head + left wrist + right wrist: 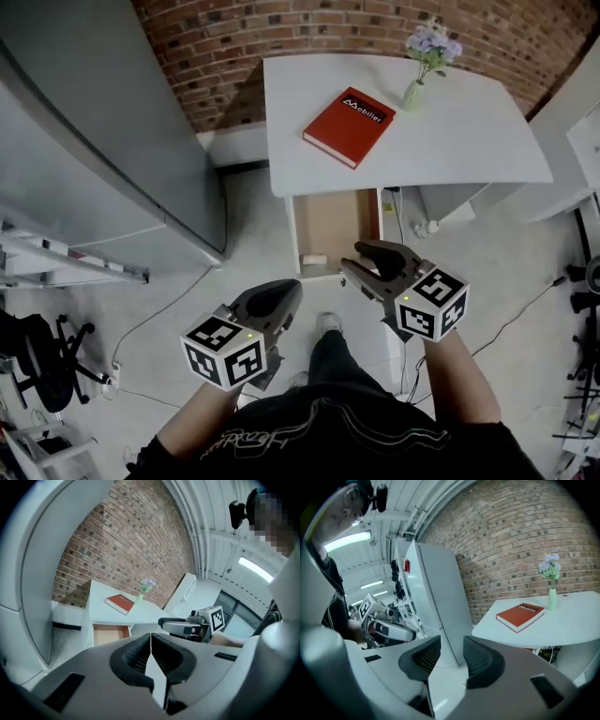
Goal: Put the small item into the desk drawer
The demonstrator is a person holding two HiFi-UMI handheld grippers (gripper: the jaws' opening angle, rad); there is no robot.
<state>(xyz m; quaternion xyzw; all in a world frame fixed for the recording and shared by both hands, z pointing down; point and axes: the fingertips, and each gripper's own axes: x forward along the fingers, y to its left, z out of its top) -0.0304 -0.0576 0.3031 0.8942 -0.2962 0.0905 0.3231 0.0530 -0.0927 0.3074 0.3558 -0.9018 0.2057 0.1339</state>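
The desk drawer (334, 225) stands pulled out under the white desk's front edge, its wooden bottom showing. A small white item (314, 260) lies in the drawer's near left corner. My right gripper (350, 258) hovers just in front of the drawer's near right corner, open, with nothing between its jaws (452, 651). My left gripper (285, 292) hangs lower and to the left over the floor, shut and empty (150, 637). In the left gripper view the drawer (111, 633) shows from the side, and the item is hidden there.
On the white desk (469, 141) lie a red book (349, 125) and a small vase with flowers (413, 92). A tall grey cabinet (94, 141) stands at the left, a black office chair (37, 366) at the lower left. The person's shoe (328, 323) is below the drawer.
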